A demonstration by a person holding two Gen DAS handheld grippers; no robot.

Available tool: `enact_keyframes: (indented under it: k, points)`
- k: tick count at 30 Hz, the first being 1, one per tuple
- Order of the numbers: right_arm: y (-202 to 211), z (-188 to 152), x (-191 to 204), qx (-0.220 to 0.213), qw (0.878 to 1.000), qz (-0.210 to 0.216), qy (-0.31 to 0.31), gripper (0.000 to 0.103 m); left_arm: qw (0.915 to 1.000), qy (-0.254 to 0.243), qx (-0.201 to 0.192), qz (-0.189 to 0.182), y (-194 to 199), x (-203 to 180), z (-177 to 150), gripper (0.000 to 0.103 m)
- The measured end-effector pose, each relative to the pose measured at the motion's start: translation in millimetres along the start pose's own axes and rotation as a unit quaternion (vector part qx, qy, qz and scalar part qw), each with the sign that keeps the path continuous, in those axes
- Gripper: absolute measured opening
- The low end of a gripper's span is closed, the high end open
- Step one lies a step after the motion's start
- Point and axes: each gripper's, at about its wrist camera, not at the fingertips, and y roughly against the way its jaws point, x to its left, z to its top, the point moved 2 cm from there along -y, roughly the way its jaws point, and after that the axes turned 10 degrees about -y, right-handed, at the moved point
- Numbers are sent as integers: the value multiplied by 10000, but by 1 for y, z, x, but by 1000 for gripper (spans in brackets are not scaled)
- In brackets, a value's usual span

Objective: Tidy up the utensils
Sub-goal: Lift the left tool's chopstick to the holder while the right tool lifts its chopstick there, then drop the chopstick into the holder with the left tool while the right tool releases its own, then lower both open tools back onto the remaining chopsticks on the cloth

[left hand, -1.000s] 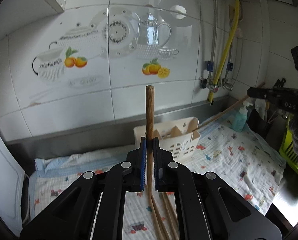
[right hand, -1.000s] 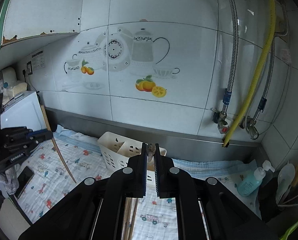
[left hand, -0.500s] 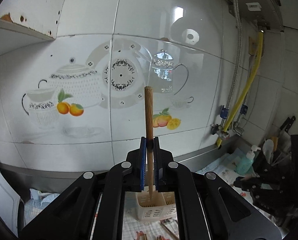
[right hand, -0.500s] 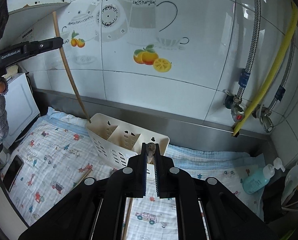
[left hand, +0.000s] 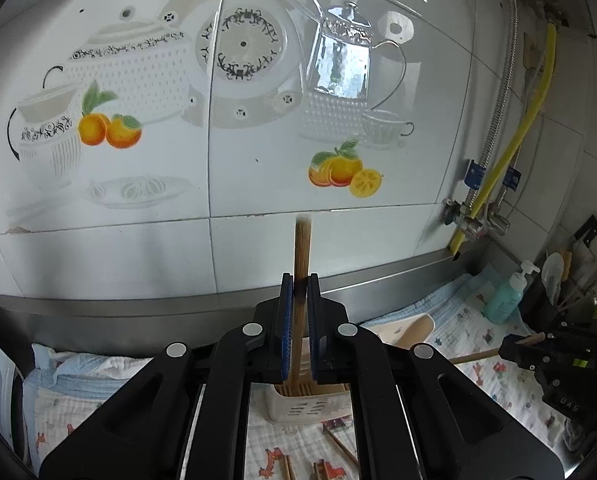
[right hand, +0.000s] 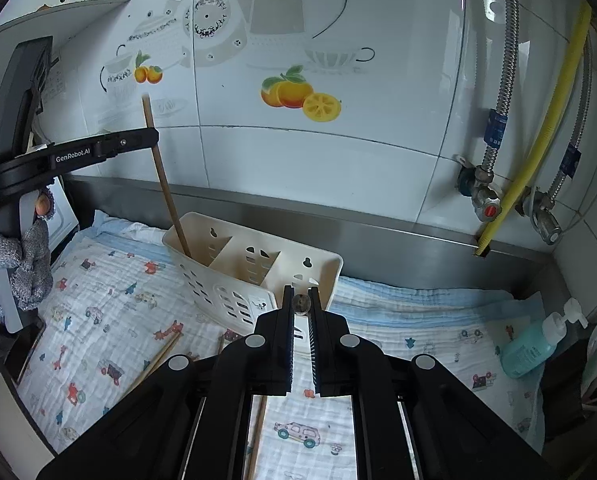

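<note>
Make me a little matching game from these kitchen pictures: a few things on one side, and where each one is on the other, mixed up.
Things:
1. chopstick in the left gripper
2. loose chopsticks
3. soap bottle
4. utensil caddy

Places:
A. lying flat on the printed cloth
B. lower end inside the caddy's end compartment
C. standing at the cloth's far right
D. on the cloth near the wall

Pairs: 1-B, 2-A, 3-C, 4-D

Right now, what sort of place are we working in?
Most likely a home kitchen counter. The wall is glossy white tile with teapot and orange decals, a yellow gas hose runs down to valves, and a cream utensil caddy sits on a cartoon-print cloth.
</note>
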Motion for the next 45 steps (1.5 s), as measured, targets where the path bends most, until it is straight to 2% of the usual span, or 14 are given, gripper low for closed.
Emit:
enact_keyframes:
  k: [3, 7, 16, 19, 23, 24, 25, 26, 38, 45]
  points:
    - [1, 0, 0, -68, 10000, -5, -26, 8, 10000, -61, -6, -27, -1, -2, -1, 9]
    - [12, 2, -1, -253, 9996, -67, -83, 21, 10000, -76, -20, 3, 6, -3, 0, 9]
    - [59, -16, 7, -698, 9975, -103, -39, 28, 9999, -85, -138, 22, 50, -6, -13, 10]
    - [70, -34, 12, -753, 9971, -108, 9, 35, 9999, -73, -93, 8, 66, -9, -30, 10]
    - [77, -65, 20, -728, 9973, -68, 17, 37, 10000, -51, 3, -21, 86, -11, -59, 11]
    - [79, -74, 22, -717, 9974, -57, 18, 38, 10000, -32, 20, -46, 89, -11, -66, 15]
    - [79, -81, 23, -705, 9975, -43, 5, 40, 10000, -14, 28, -37, 94, -11, -74, 32]
    - [80, -90, 24, -689, 9976, -30, -23, 40, 10000, 9, 8, 8, 99, -11, -82, 43]
    - [58, -185, 21, -195, 9987, -30, -474, 40, 9989, 79, 468, -38, 121, -23, -177, 44]
    - [38, -220, 14, 216, 9977, -112, -632, 33, 9968, 73, 790, -38, 122, -26, -218, 43]
